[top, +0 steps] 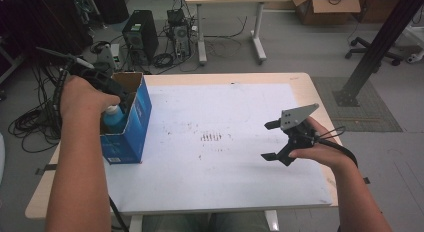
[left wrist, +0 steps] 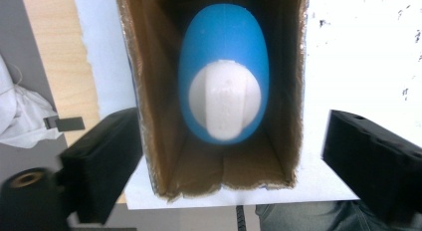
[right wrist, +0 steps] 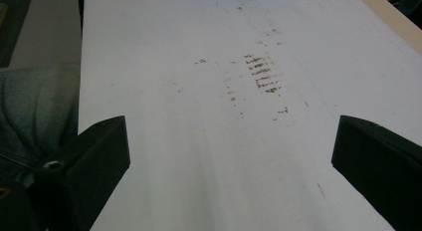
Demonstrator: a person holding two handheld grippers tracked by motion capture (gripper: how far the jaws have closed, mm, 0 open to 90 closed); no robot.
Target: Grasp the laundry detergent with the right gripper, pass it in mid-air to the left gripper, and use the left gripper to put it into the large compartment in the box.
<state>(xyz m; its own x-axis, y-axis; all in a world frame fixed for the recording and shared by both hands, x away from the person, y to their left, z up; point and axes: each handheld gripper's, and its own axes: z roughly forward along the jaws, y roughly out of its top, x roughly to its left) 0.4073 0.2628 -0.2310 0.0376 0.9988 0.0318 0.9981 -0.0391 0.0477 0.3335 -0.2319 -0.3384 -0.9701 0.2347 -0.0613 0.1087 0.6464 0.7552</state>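
Observation:
A blue carton point(top: 136, 123) with an open top stands at the left edge of the white table sheet point(top: 225, 167). Inside it stands a blue bottle point(top: 114, 118) with a white cap point(left wrist: 225, 102). My left gripper point(top: 114, 94) hangs over the carton's mouth and points down into it. In the left gripper view its gripper point(left wrist: 226, 156) is open, the jaws stand outside the brown carton walls point(left wrist: 159, 91), and the blue bottle point(left wrist: 225, 47) sits untouched below. My right gripper point(top: 270, 140) hovers open over the sheet at the right, and in its own view the gripper point(right wrist: 229, 141) holds nothing.
Brown smudges point(top: 211, 137) mark the middle of the sheet point(right wrist: 261, 71). Beyond the table lie a computer tower point(top: 140, 34), floor cables point(top: 30, 122), a second table point(top: 230, 22), a cardboard box point(top: 325, 7) and a black slanted post point(top: 380, 42). A person's knee point(right wrist: 35, 111) is below the near edge.

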